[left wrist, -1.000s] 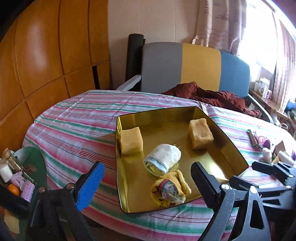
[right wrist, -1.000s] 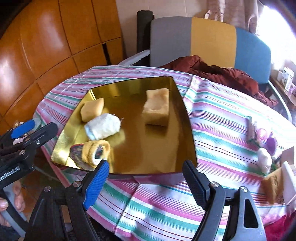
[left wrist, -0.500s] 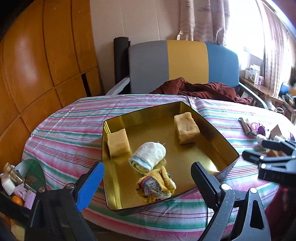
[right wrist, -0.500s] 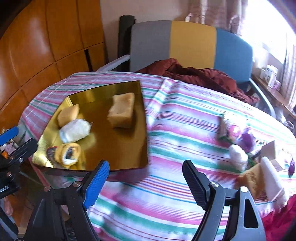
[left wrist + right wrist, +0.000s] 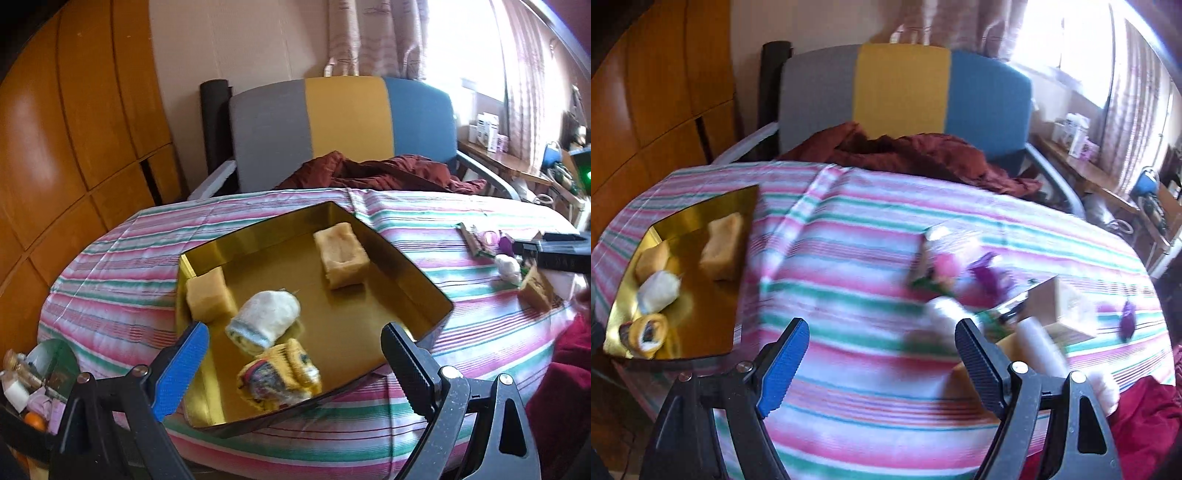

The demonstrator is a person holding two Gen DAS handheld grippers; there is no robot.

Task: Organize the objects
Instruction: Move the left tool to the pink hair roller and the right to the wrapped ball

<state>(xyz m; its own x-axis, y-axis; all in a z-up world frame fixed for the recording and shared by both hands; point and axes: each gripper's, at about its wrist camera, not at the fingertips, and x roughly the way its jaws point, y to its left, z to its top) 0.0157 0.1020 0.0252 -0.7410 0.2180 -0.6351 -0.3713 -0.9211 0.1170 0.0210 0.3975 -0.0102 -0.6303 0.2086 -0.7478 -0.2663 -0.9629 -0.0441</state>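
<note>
Risking a fumbled pick: right gripper point(image 5: 881, 349), fingers wide and empty, nears blurred clutter point(image 5: 964, 284) at frame right; left gripper point(image 5: 293, 349) likewise wide, empty.

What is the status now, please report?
Left gripper open over gold tray. Right gripper open, empty, above striped cloth. Loose pile still outside tray. Nothing blocking.

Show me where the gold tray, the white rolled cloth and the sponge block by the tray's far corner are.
gold tray point(image 5: 413, 271), left wrist view, on its right wall.
white rolled cloth point(image 5: 269, 317), left wrist view, on the middle of the roll.
sponge block point(image 5: 341, 254), left wrist view, on its top face.
</note>
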